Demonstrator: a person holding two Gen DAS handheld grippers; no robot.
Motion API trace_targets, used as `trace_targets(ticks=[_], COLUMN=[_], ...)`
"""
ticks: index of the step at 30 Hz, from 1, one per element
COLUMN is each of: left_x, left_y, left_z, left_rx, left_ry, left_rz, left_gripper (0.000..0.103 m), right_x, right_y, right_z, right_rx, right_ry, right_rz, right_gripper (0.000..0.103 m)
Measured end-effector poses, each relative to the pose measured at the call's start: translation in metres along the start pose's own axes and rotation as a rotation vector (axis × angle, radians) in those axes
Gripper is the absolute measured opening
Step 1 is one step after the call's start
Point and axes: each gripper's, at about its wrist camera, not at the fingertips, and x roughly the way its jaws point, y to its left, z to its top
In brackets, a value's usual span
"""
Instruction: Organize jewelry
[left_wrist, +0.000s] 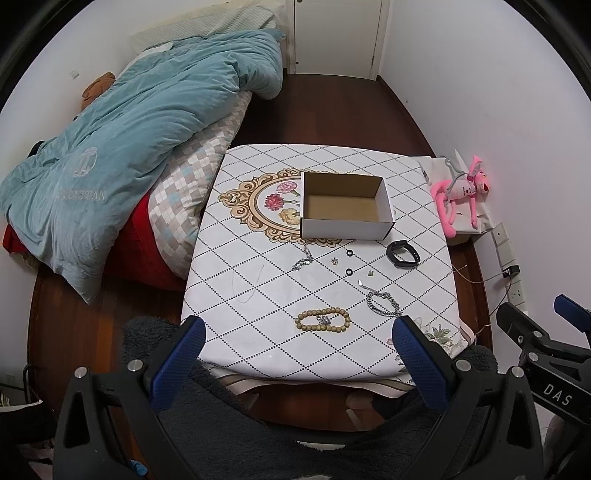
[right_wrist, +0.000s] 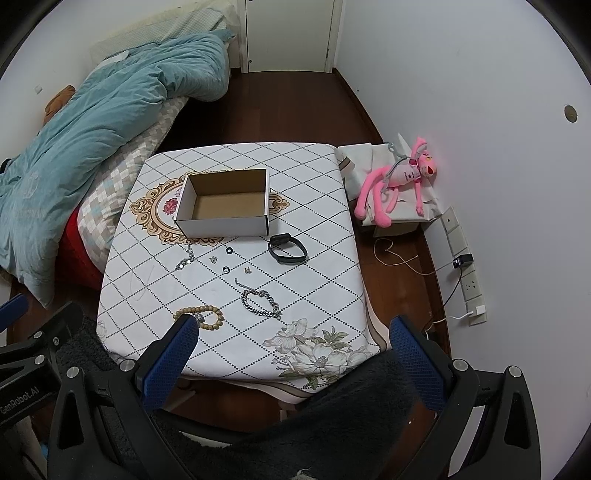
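Jewelry still all on table, box empty — beaded bracelet is nearest pick

Jewelry lies loose on the table (left_wrist: 258, 354), betw. both claws and the open cardboard box (left_wrist: 343, 206), w/ nothing in the box yet. Left gripper (left_wrist: 299, 343) is spread wide, holding nothing; right gripper (right_wrist: 291, 338) likewise wide apart and empty. Both hang back at the near table edge, above it, not touching any piece.

Key relation: beaded bracelet (left_wrist: 322, 320) sits just ahead of the left claw, about centred betw. its fingers, long axis running across the claw, finger to finger. From the right claw the same bracelet (right_wrist: 199, 316) is off by its left fingertip, so left is better lined up, I'd judge. Silver chain bracelet (right_wrist: 260, 303) lies ahead of the right claw, left of its centre, long axis slanting; prob. the right's piece.

Farther ahead, toward the box: black watch band (left_wrist: 403, 253), two small black rings (left_wrist: 348, 262), tiny earrings, a thin necklace (left_wrist: 304, 258). Box is straight beyond these, well apart from both claws.
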Motion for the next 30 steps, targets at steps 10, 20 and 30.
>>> trace_targets(ticks=[10, 20, 30], left_x=[0.001, 0.000, 0.038], left_y=[0.001, -0.001, 0.002], left_z=[-0.002, -0.003, 0.004], left_rx=[0.000, 0.001, 0.002], left_ry=[0.001, -0.001, 0.002], left_rz=[-0.006, -0.007, 0.039], left_gripper=[0.103, 0.103, 0.103], right_x=[-0.002, -0.003, 0.021], right_y=[0.000, -0.001, -0.004], right_z=[0.002, 0.003, 0.016], right_rx=[0.000, -0.001, 0.038], right_ry=[-0.004, -0.004, 0.006], right_rz=[-0.002, -0.002, -0.013], right_gripper=[0.103, 0.103, 0.103])
